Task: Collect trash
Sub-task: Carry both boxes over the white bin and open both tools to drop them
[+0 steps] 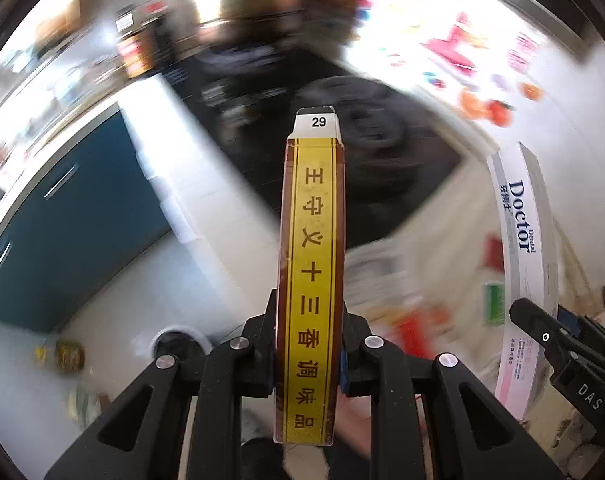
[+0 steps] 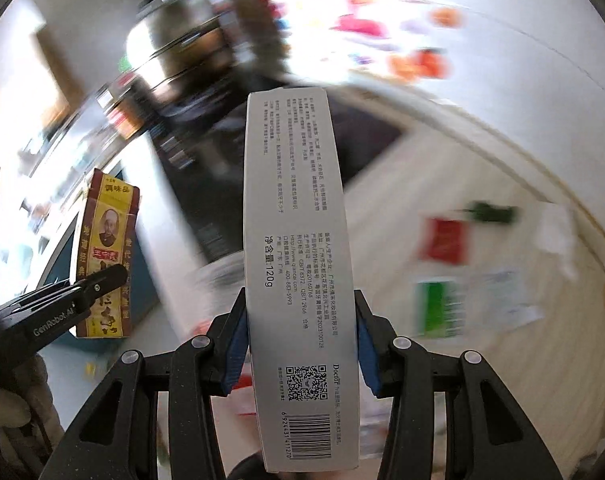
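**Two cartons in hand, background blurred**

Left claw [image 1: 308, 354]: pinching a narrow brown-and-yellow seasoning box [image 1: 310, 280] by its flat faces; yellow edge with Chinese lettering faces the camera, white tab marked "29" at the far end. The box stands lengthwise out from the jaws.

Right claw [image 2: 302, 354]: blue pads [image 2: 236, 346] clamped on both sides of a long grey toothpaste carton [image 2: 298, 260] (barcode and QR code at the near end, "Doctor" branding).

Each carton shows beside the other claw's view. Behind: pale worktop [image 2: 482, 184] with red and green packets [image 2: 442, 240], too blurred to identify.
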Demonstrator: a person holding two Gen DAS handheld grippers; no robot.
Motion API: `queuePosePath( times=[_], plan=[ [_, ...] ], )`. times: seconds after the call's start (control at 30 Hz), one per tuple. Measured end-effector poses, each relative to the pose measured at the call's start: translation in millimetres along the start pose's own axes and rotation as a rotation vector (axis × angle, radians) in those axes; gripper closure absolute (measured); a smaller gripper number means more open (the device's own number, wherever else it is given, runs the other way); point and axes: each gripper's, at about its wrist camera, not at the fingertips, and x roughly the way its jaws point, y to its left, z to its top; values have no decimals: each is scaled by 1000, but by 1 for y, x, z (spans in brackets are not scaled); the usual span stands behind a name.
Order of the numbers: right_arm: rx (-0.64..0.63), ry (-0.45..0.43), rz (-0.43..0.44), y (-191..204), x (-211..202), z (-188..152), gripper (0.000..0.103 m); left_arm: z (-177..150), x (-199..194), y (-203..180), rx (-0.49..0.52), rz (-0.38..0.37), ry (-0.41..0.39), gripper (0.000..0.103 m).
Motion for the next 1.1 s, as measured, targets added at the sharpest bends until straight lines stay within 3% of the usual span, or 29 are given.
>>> queuePosePath(
  times=[0.1,0.27,0.4,0.5,0.67,0.87,1.1],
  plan=[
    [-72,72,65,80,29,-29,55,-30,11,82,-91,52,43,85],
    [-201,235,144,209,112,-103,55,-91,54,211,-278,118,158,85],
    [-243,398,167,271,210,-174,55,-149,138,308,-410,123,296,85],
    [-230,537,181,296,293,-223,55,-182,216,357,-483,78,391,85],
    [-174,740,178,318,444,-304,55,-228,353,412,-583,-17,537,85],
    [-159,869,145,323,565,-364,55,-280,473,442,-663,-113,664,85],
    [-255,980,102,347,655,-401,53,-314,524,444,-705,-129,746,79]
  ],
)
